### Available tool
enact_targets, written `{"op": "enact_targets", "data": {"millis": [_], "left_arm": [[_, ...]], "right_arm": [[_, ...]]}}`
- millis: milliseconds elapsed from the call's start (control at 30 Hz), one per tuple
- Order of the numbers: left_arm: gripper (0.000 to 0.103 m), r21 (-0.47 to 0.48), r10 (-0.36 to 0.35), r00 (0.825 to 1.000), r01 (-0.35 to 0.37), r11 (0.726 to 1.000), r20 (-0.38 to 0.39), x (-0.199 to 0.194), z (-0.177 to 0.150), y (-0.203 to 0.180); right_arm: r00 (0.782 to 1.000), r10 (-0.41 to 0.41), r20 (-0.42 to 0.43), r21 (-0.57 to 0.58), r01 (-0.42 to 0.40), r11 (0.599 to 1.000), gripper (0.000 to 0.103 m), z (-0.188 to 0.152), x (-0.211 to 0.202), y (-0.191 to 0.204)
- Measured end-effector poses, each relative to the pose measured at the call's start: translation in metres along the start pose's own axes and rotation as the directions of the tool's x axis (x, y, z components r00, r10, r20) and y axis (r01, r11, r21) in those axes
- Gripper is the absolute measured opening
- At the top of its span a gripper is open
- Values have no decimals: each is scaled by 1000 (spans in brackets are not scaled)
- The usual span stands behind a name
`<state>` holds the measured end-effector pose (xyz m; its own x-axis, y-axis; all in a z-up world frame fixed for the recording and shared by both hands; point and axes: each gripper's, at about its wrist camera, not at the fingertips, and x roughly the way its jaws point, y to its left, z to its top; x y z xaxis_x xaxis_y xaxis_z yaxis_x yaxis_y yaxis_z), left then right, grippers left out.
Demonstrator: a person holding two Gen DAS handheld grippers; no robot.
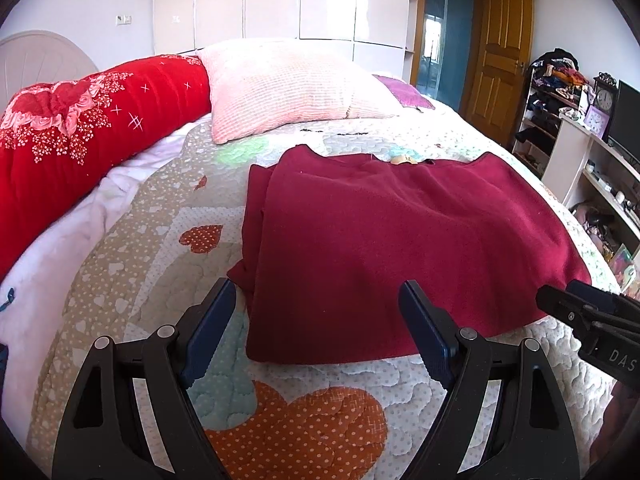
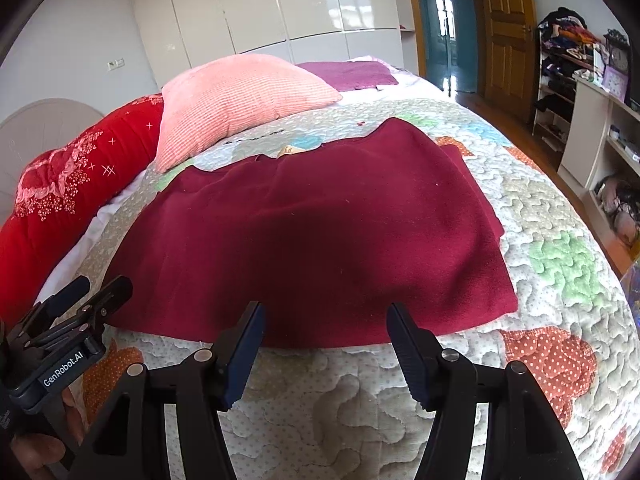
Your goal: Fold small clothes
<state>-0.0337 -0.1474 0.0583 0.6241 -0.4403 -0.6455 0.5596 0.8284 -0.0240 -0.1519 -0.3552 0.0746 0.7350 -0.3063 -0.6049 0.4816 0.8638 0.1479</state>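
A dark red fleece garment (image 1: 400,240), partly folded, lies flat on the quilted heart-patterned bedspread (image 1: 312,412). The left hand-held gripper (image 1: 318,320) hovers wide apart at its near edge; the right hand-held gripper (image 2: 324,340) stands apart too, empty.

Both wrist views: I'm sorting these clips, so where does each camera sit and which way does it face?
Left wrist: on the left gripper, angled down at the near left corner of the maroon garment; right gripper at right edge.
Right wrist: on the right gripper, facing the garment's near hem; left gripper and a hand at lower left.
Shared: garment, quilt, pink pillow.
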Motion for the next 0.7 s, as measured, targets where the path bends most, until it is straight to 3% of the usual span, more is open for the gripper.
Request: {"op": "enact_targets", "data": {"millis": [367, 567, 700], "left_arm": [[84, 23, 4, 1000, -3, 1000, -25, 12, -2, -6], [84, -27, -34, 996, 31, 999, -82, 26, -3, 2], [84, -93, -75, 988, 63, 994, -137, 38, -4, 12]], "right_arm": [[999, -41, 9, -50, 41, 998, 63, 10, 12, -10], [996, -90, -18, -38, 89, 995, 63, 19, 33, -35], [997, -72, -42, -71, 69, 995, 74, 25, 52, -51]]}}
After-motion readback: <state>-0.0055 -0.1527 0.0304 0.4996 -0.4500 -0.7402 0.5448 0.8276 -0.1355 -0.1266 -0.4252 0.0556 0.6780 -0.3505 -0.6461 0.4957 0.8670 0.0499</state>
